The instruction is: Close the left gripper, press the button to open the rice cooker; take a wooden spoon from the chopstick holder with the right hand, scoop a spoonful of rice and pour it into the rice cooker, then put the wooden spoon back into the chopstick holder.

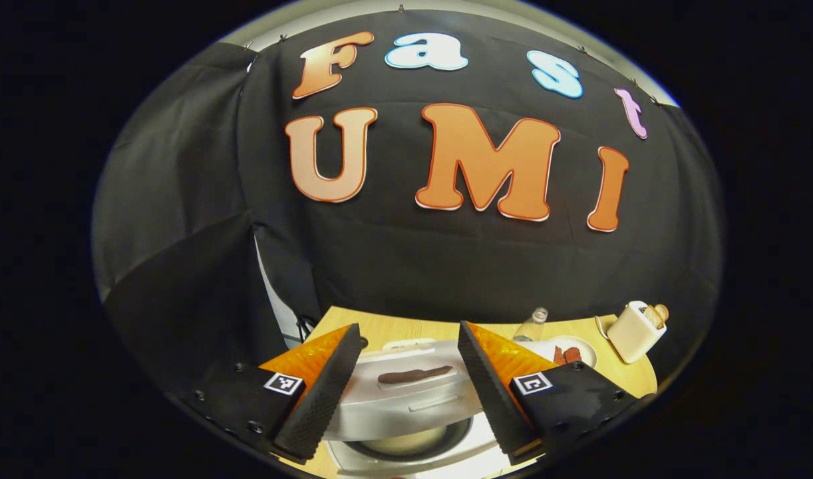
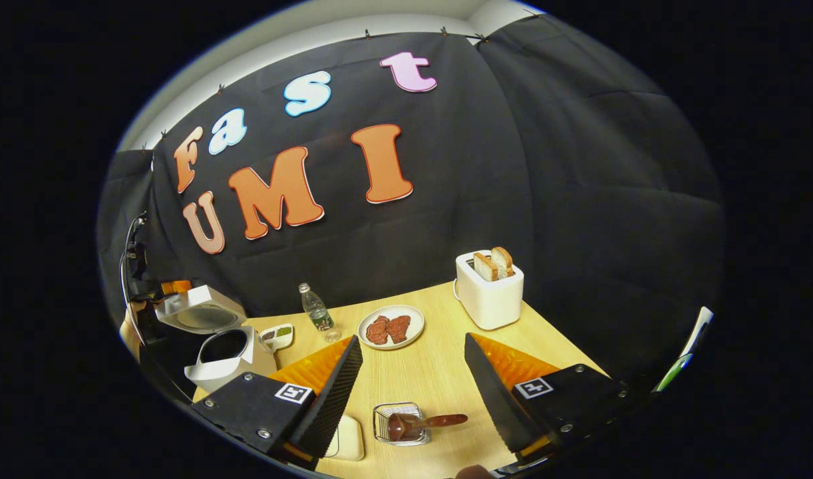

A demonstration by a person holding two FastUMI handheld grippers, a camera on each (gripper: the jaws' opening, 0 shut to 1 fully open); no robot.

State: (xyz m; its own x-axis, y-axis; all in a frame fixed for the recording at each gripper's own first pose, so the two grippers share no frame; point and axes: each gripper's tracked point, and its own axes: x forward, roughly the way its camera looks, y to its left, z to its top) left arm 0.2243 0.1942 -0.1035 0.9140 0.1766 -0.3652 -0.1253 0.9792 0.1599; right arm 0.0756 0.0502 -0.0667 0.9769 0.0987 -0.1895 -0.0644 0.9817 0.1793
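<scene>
one rice cooker [image 2: 223,356], one wooden spoon [image 2: 423,422], one toaster [image 2: 489,293], two bread slices [image 2: 493,262], one bottle [image 2: 317,313], one plate [image 2: 392,326]

In the left gripper view the rice cooker [image 1: 406,439] is cut off at the bottom edge, its sides hidden behind the fingers. In the right gripper view the chopstick holder [image 2: 398,426] hides the wooden spoon [image 2: 423,422] bowl's lower part; the small dish's [image 2: 277,336] contents are too small to tell.
</scene>
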